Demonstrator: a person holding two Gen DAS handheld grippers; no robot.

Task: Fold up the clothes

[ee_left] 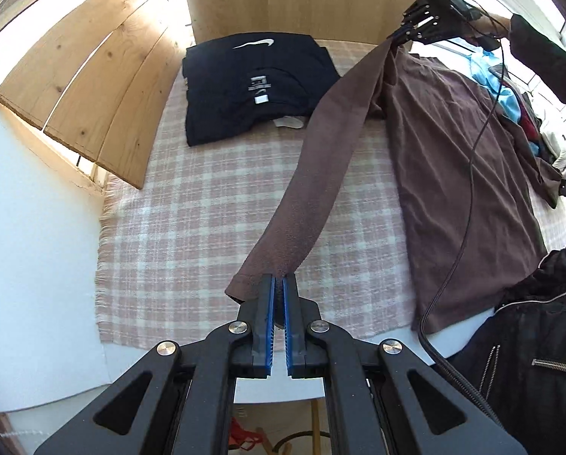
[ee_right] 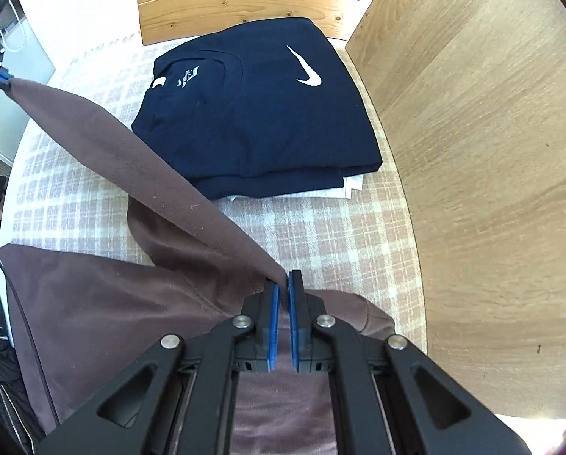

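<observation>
- Nearest the left wrist camera, the left gripper (ee_left: 279, 284) is pinching the cuff end of the long brown sleeve (ee_left: 321, 144), its blue-padded jaws closed on the cloth; nothing else is between them
- In the right wrist view, the right gripper (ee_right: 283, 284) is clamping the same sleeve at its shoulder end, jaws drawn together on the fabric; the sleeve is hanging taut in the air between the two grippers
- The brown long-sleeved top (ee_left: 453, 159) is lying flat along the right side of the pink-and-white checked cloth (ee_left: 207, 227); a folded navy shirt with a white swoosh (ee_left: 252, 87) is resting at the far end, well apart from it
- Judging by this, the sleeve fold is in hand; the body is not yet folded
- The next move is calling for carrying the cuff across onto the body, keeping the sleeve straight, then letting go; slack or a twist could be leaving a crease
</observation>
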